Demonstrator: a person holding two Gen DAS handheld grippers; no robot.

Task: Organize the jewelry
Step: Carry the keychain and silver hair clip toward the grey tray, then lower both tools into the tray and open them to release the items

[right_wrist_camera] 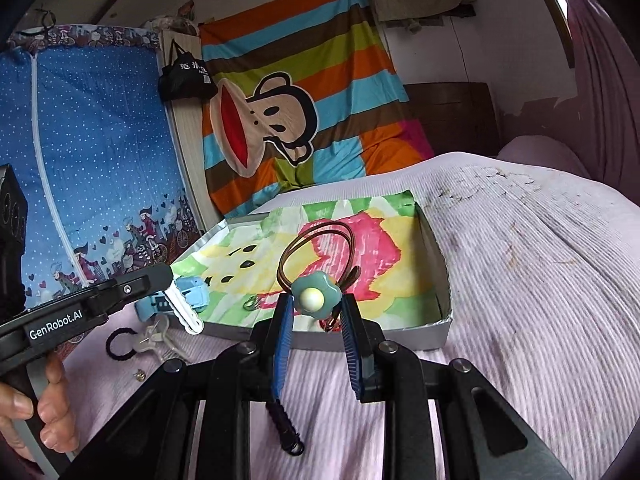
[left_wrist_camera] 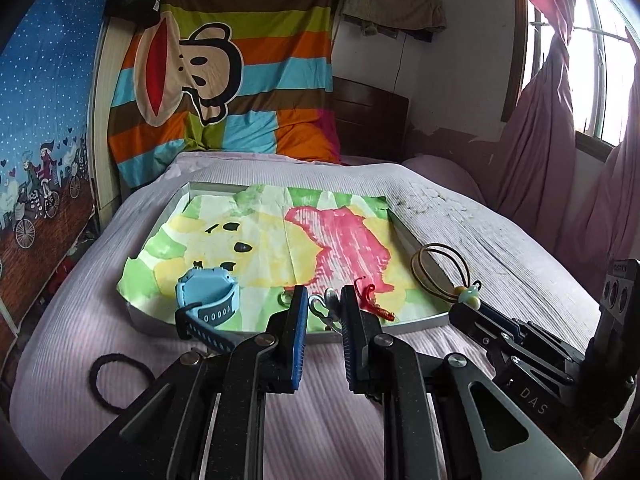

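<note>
Silver tray [left_wrist_camera: 420, 322] holds blue watch [left_wrist_camera: 208, 294], red charm [left_wrist_camera: 374, 304].

Watch [left_wrist_camera: 208, 300] in tray [left_wrist_camera: 420, 322] on bed [left_wrist_camera: 500, 240]; hair tie [left_wrist_camera: 116, 384] outside, left.

Hidden items, my count:
- Silver clip [left_wrist_camera: 325, 300]: mostly behind my left tool's fingers [left_wrist_camera: 298, 312].
- Red charm [right_wrist_camera: 331, 323]: nearly all covered by my right tool.
- Small metal piece [right_wrist_camera: 140, 375] on bed: too small to identify.
</note>
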